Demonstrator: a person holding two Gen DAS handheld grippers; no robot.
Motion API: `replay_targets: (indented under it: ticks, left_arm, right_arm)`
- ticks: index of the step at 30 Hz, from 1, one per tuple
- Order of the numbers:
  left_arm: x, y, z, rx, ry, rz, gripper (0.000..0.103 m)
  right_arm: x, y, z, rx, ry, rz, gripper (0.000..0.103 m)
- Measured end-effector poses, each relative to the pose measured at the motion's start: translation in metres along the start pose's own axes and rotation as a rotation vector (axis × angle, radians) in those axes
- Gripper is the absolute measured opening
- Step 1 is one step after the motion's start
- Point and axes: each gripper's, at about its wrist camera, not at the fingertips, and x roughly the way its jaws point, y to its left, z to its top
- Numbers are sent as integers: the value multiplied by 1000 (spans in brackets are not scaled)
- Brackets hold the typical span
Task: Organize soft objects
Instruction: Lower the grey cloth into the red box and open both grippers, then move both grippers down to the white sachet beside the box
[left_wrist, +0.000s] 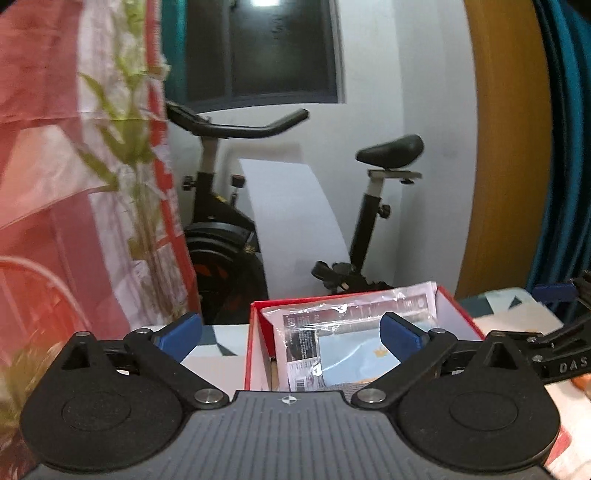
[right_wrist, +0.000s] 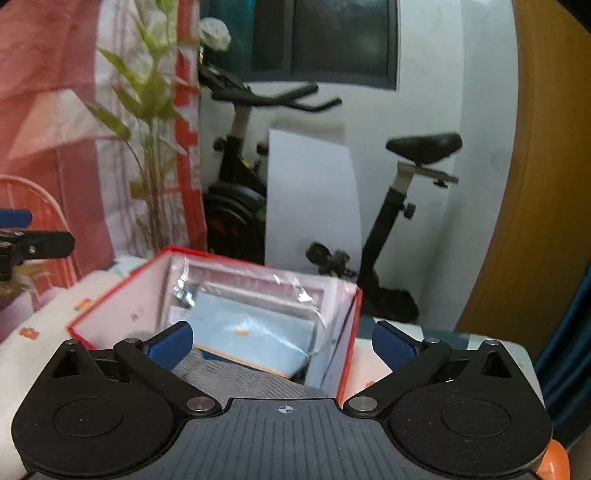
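A red box (left_wrist: 255, 332) with white inner walls stands on the table; it also shows in the right wrist view (right_wrist: 110, 295). Inside lies a clear plastic packet (left_wrist: 332, 317) over a light blue folded cloth (left_wrist: 351, 358), seen also in the right wrist view (right_wrist: 255, 332). A grey knitted cloth (right_wrist: 240, 380) lies at the box's near end. My left gripper (left_wrist: 291, 332) is open and empty above the box's near side. My right gripper (right_wrist: 282, 343) is open and empty over the box.
An exercise bike (left_wrist: 229, 229) and a white board (left_wrist: 295, 221) stand behind the table by the wall. A pink curtain (left_wrist: 55, 166) and a green plant (right_wrist: 147, 110) are at the left. A yellow door (right_wrist: 546, 166) is at the right. The other gripper shows at each view's edge (left_wrist: 554, 354).
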Motion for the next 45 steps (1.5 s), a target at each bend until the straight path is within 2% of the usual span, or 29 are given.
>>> replay_targets:
  ticks: [9,17,20,23,26,29,33,38,40,42,45]
  left_arm:
    - [-47,0,-6,-61,-7,51,103]
    - [-51,0,-27,-76,68,81,103]
    - [-50,0,-38,-70,68,83,103]
    - [-43,-3,-49,-52,94,42,103]
    - [-36,-7,-64,-37,117,33,103]
    - [-25,-9,-81,-44,164,4,103]
    - [-9,-10,-103,-51,221,-44,101]
    - [13,-6,-118,-80,291,-87,80]
    - [19,-6,-123,-93,308,-96,77]
    - [23,-5,-125,-102,318,-109,73]
    - [25,-4,-128,-111,321,-122,68]
  right_arm:
    - [-60,13,4,-4,-81,18,103]
    - [-80,20,-16,-7,-67,41,103]
    - [-78,19,-27,1,-47,47,103]
    - [-72,18,-39,20,-18,46,103]
    - [-63,15,-53,37,5,30,103]
    - [-51,13,-73,46,17,14,103]
    - [-30,9,-99,93,68,42,103]
    - [-2,15,-119,152,103,107,97]
    - [6,21,-123,159,103,118,93]
    - [17,26,-125,168,109,132,84]
    - [29,34,-133,184,131,148,79]
